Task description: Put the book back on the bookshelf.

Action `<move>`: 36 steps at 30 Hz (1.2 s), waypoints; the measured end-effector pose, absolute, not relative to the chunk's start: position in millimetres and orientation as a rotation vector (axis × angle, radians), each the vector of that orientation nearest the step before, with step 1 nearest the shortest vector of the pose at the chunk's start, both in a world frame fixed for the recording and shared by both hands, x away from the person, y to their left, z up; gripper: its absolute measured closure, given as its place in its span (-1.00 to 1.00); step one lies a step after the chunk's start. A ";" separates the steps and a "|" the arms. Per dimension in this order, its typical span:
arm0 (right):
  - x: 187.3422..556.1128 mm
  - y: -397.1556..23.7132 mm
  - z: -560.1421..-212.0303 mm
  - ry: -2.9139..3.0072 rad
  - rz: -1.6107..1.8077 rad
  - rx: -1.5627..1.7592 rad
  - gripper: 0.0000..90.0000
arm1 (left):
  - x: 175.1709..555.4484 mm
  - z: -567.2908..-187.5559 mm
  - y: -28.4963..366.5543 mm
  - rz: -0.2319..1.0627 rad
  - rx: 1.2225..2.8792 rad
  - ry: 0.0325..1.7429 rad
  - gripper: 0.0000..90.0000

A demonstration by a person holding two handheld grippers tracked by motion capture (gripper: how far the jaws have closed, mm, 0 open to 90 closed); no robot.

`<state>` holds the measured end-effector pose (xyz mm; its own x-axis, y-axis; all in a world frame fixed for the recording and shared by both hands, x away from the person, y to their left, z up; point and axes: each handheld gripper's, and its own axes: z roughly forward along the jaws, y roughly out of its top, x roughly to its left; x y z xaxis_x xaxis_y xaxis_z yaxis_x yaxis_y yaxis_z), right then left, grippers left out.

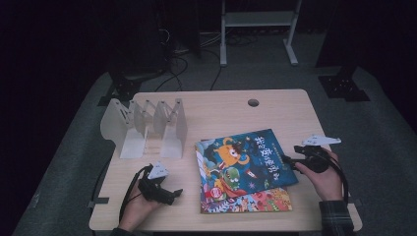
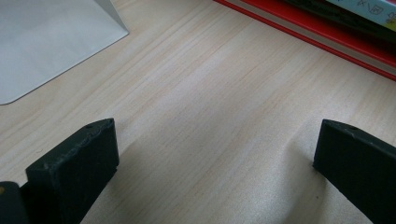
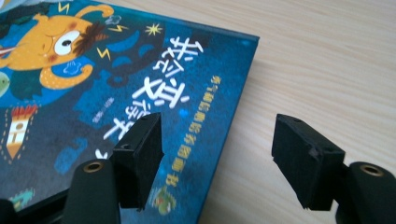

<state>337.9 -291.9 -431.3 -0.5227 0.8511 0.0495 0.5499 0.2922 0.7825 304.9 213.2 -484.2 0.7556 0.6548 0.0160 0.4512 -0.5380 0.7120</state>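
A blue picture book (image 1: 246,157) with an orange monster on its cover lies on top of a small stack, above a red and orange book (image 1: 255,200). My right gripper (image 1: 289,160) hovers at the blue book's right edge, jaws open. In the right gripper view the blue book (image 3: 93,93) runs under one jaw, the other jaw stands over bare wood, and nothing is pinched in my right gripper (image 3: 217,130). My left gripper (image 1: 177,192) rests low on the table left of the stack. Seen from the left gripper view, my left gripper (image 2: 217,135) is open over bare wood.
A white metal book rack (image 1: 147,125) with several dividers stands at the table's back left; its base plate (image 2: 46,42) lies ahead of the left jaws. The stack's red edge (image 2: 317,32) is just beyond them. The wooden table (image 1: 221,108) has a cable hole (image 1: 253,103).
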 end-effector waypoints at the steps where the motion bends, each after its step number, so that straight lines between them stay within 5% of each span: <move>1: 337.9 -291.9 -431.3 2.190 1.096 1.260 -0.28 | 304.9 -484.2 213.2 0.366 2.232 0.824 -1.00; 36: 390.8 -263.2 -447.2 2.299 1.087 1.320 -0.25 | 304.9 -484.1 213.2 0.366 2.232 0.824 -1.00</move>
<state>390.8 -263.2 -447.2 -0.5454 0.8289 0.1243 0.6219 0.3008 0.7230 304.9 213.2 -484.1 0.7556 0.6549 0.0157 0.4513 -0.5378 0.7121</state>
